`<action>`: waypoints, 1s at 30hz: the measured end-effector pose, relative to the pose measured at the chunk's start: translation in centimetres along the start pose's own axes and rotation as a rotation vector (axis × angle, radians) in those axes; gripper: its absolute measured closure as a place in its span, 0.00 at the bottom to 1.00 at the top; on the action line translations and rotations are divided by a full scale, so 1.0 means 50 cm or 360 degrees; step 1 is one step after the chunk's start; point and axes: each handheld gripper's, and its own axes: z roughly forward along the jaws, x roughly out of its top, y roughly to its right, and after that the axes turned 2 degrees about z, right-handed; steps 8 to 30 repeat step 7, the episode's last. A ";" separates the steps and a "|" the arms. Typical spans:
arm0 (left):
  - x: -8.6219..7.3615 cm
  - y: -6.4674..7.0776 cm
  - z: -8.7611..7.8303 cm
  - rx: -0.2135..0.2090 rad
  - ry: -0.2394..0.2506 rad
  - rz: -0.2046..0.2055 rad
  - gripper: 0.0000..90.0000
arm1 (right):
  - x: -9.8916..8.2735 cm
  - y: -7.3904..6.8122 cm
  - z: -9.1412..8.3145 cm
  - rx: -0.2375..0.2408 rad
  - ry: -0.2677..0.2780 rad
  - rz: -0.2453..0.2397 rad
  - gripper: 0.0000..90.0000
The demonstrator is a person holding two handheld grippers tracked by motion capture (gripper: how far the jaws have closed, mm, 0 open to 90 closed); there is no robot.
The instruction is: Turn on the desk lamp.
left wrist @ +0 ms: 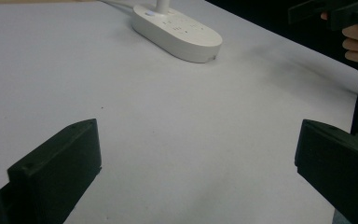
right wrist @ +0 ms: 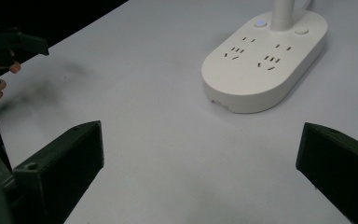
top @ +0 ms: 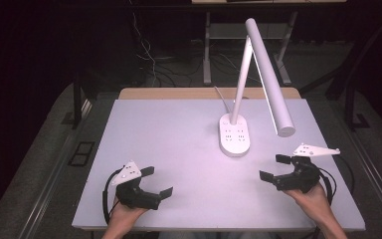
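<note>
Both tongs, left [top: 158, 181] and right [top: 273, 167], gape wide over the counter [top: 179, 134], near the lamp [top: 235, 135].

Lamp [top: 258, 74] far-centre on the table [top: 179, 129]; left tongs [top: 158, 181] near-left; right tongs [top: 272, 167] near-right — well apart
</note>
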 end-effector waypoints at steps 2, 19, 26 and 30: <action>0.000 0.000 0.000 0.0001 -0.0001 0.0003 0.00 | -0.009 -0.006 -0.003 0.0000 0.0002 -0.0006 0.01; 0.001 0.000 0.000 -0.0001 -0.0001 0.0002 0.00 | -0.035 -0.014 -0.007 -0.0010 0.0022 0.0006 0.01; 0.001 0.000 0.000 -0.0001 -0.0001 0.0002 0.00 | -0.035 -0.014 -0.007 -0.0010 0.0022 0.0006 0.01; 0.001 0.000 0.000 -0.0001 -0.0001 0.0002 0.00 | -0.035 -0.014 -0.007 -0.0010 0.0022 0.0006 0.01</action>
